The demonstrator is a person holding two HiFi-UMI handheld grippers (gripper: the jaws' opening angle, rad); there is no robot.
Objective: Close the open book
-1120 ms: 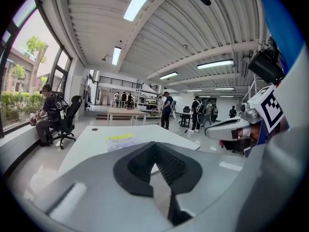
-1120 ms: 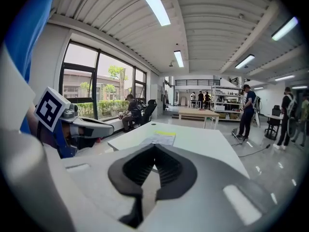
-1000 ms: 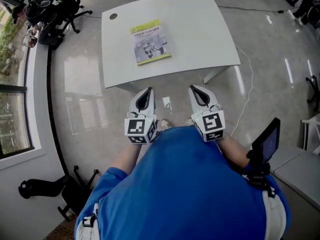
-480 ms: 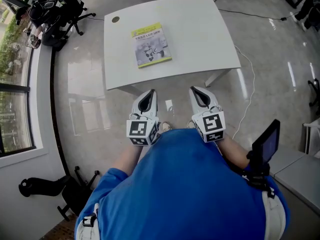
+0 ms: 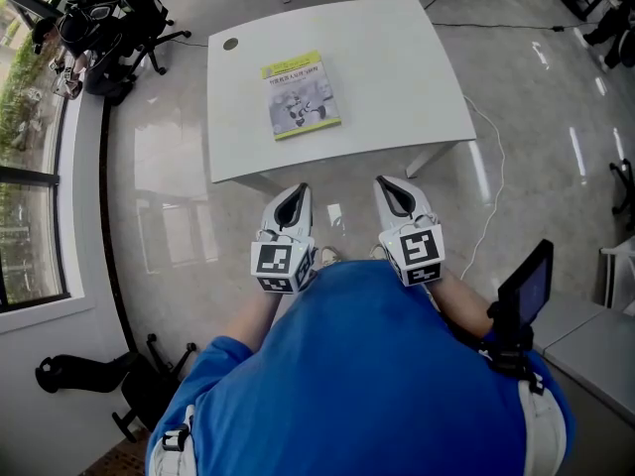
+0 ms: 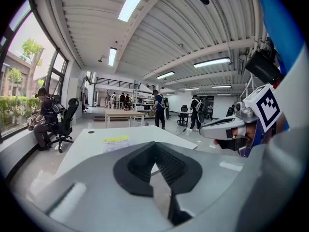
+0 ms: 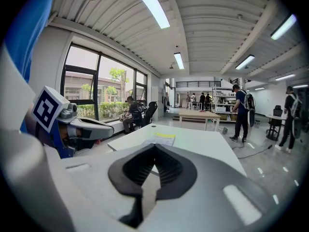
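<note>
A book [image 5: 301, 95] with a yellow and grey cover lies flat on the white table [image 5: 397, 67], cover up and left of the table's middle. Both grippers hang short of the table's near edge, close to the person's body and well apart from the book. My left gripper [image 5: 295, 192] is shut with nothing in it, and so is my right gripper [image 5: 389, 183]. The left gripper view shows the book [image 6: 115, 140] beyond the closed tips of the left gripper [image 6: 154, 144]. In the right gripper view the book [image 7: 164, 139] lies past the closed right gripper [image 7: 154, 147].
Office chairs [image 5: 109, 28] stand off the table's far left corner, beside a window wall. A cable [image 5: 488, 167] runs over the floor right of the table. A dark screen [image 5: 526, 284] sits at my right side. Several people [image 6: 158, 109] stand far back in the hall.
Neither the grippers nor the book have moved. Only the head view has shifted a little, so the table sits slightly lower in the picture.
</note>
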